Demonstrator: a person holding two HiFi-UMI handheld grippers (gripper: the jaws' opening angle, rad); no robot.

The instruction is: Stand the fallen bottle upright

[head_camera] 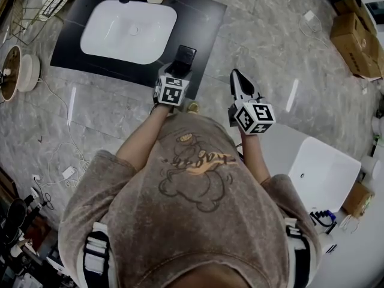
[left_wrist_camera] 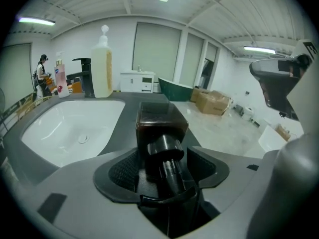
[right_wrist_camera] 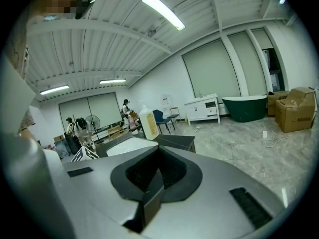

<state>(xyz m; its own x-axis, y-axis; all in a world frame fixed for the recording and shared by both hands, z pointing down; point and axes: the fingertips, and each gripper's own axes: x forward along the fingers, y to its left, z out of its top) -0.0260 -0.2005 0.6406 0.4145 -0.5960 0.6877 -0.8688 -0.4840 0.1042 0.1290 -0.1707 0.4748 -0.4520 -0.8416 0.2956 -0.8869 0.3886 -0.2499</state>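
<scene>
A dark brown square bottle (head_camera: 185, 57) with a black pump cap lies on its side on the black counter (head_camera: 201, 17), just right of the white sink (head_camera: 129, 29). In the left gripper view the bottle (left_wrist_camera: 160, 119) points its cap toward the camera. My left gripper (left_wrist_camera: 162, 166) straddles that cap with its jaws open; both pads stand a little off it. From the head view the left gripper (head_camera: 180, 71) sits at the bottle's near end. My right gripper (head_camera: 238, 78) hovers off the counter's right side, shut with nothing in it (right_wrist_camera: 158, 176).
A tall pale yellow pump bottle (left_wrist_camera: 101, 66) and a black tap stand behind the sink (left_wrist_camera: 70, 128). Cardboard boxes (head_camera: 357, 35) sit on the floor at far right, a white basin (head_camera: 324, 173) at near right. Cables trail on the floor at left.
</scene>
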